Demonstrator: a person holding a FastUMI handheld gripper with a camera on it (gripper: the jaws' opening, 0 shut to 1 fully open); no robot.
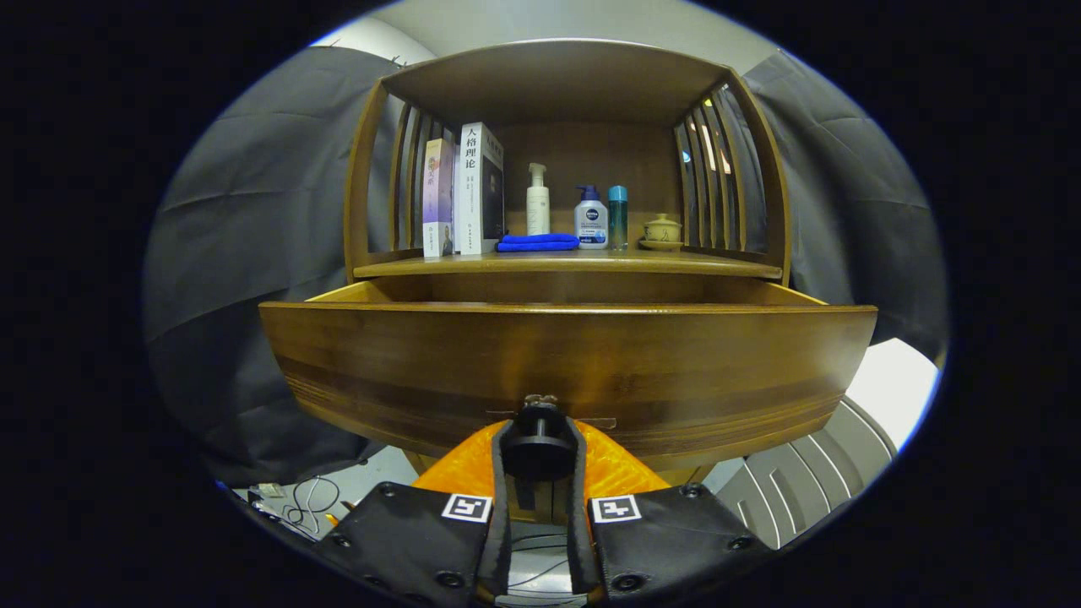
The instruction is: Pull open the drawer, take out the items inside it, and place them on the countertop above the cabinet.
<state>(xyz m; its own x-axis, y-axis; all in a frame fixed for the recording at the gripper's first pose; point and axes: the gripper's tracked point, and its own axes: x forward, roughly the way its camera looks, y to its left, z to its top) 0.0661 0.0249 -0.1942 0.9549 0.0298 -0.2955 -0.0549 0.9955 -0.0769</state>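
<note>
At lower centre, we are seeing the gripper (539, 452) clamping one knob (539, 422) of the one pulled-out drawer (566, 363); above are standing two books (467, 192), three bottles (591, 218).

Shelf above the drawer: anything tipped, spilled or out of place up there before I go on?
Nothing stands out. The books, three bottles and lidded cup stand upright on the shelf, and the blue cloth lies folded flat. The drawer is pulled out, with the claw shut on its knob.
</note>
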